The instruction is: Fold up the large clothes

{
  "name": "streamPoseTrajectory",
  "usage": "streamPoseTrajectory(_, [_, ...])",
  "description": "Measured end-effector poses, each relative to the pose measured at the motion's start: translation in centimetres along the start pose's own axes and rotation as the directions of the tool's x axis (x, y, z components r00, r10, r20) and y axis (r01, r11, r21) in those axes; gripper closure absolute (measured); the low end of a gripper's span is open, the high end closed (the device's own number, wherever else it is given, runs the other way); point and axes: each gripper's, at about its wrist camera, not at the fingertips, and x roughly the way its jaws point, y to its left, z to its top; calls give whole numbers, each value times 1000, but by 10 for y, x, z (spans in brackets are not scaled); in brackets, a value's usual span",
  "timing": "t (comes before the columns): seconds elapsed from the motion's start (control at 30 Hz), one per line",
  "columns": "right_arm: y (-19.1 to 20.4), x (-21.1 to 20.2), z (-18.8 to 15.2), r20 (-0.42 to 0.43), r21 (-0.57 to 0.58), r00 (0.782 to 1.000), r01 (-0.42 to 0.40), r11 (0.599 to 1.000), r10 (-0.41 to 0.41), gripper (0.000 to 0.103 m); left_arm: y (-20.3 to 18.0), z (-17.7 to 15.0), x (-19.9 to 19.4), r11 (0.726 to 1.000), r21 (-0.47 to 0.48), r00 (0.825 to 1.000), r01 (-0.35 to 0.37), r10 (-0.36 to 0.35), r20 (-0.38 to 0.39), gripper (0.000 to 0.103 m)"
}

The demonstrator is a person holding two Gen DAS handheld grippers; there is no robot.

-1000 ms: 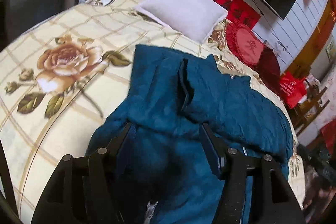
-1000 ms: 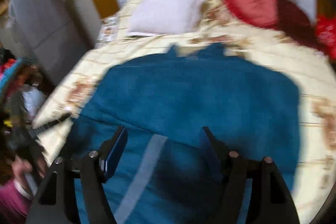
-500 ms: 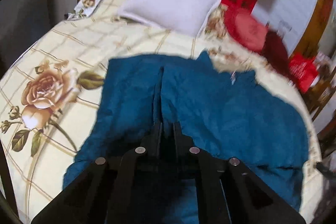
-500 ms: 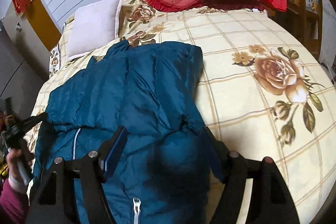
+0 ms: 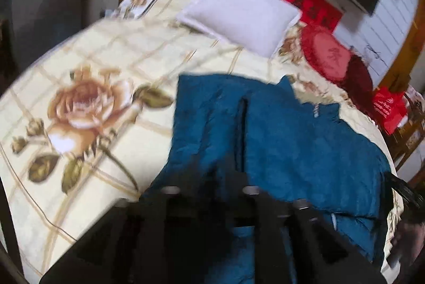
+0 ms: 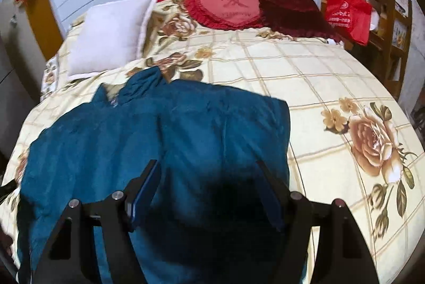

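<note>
Between the pressed-together jaws of the left gripper (image 5: 212, 172), pinching blurred teal jacket (image 5: 292, 145) cloth, apparently. Ahead of the right gripper (image 6: 209, 191), spread wide over jacket (image 6: 164, 140) on the bedspread (image 6: 305, 76): partly folded, more folds likely left.

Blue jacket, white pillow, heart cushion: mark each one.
Blue jacket (image 6: 164, 140): right wrist view, middle of its back panel.
White pillow (image 6: 109, 39): right wrist view, centre of its face.
Heart cushion (image 6: 228, 4): right wrist view, on the embroidered character.
</note>
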Motion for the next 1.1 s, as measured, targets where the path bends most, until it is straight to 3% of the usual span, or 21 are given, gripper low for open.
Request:
streamPoseTrajectory(0.03, [0, 15, 0, -32, -4, 999, 30, 1000, -30, 29, -6, 2, -3, 1000, 20, 1000, 11, -11, 7, 40])
streamPoseTrajectory(0.07, [0, 28, -2, -70, -9, 996, 45, 999, -45, 29, -15, 6, -6, 999, 46, 999, 28, -28, 15, 35])
streamPoseTrajectory(0.17, [3, 35, -9, -82, -19, 994, 66, 998, -68, 28, -35, 10, -5, 995, 84, 998, 49, -52, 30, 30])
streamPoseTrajectory(0.27, [11, 15, -8, -68, -49, 995, 70, 996, -73, 28, -53, 7, 12, 993, 112, 999, 47, -48, 11, 29])
streamPoseTrajectory(0.33, [23, -6, -4, -7, -78, 998, 60, 995, -61, 28, -61, 4, 27, 991, 129, 999, 33, -31, -14, 29])
streamPoseTrajectory(0.43, [55, -16, 6, 42, -160, 998, 44, 986, -37, 26, -70, 2, 48, 988, 153, 999, -19, 24, -31, 29])
streamPoseTrajectory(0.53, [92, 2, 13, 27, -222, 1000, -2, 975, 8, 26, -70, 1, 66, 986, 158, 997, -61, 67, -38, 29])
streamPoseTrajectory(0.67, [124, 43, 8, 4, -246, 1000, -1, 969, 2, 26, -63, -4, 81, 991, 126, 997, -54, 61, -50, 27])
streamPoseTrajectory(0.8, [127, 72, 3, 43, -234, 998, 61, 970, -53, 7, -63, -6, 86, 991, 125, 997, -48, 56, -56, 25])
streamPoseTrajectory(1.0, [121, 80, 0, 37, -192, 999, 44, 980, -38, 5, -66, -13, 92, 989, 135, 997, -66, 71, -33, 23])
streamPoseTrajectory(1.1, [125, 65, 8, -55, -198, 998, 25, 980, -36, 5, -69, -11, 93, 985, 156, 995, -78, 86, -45, 23])
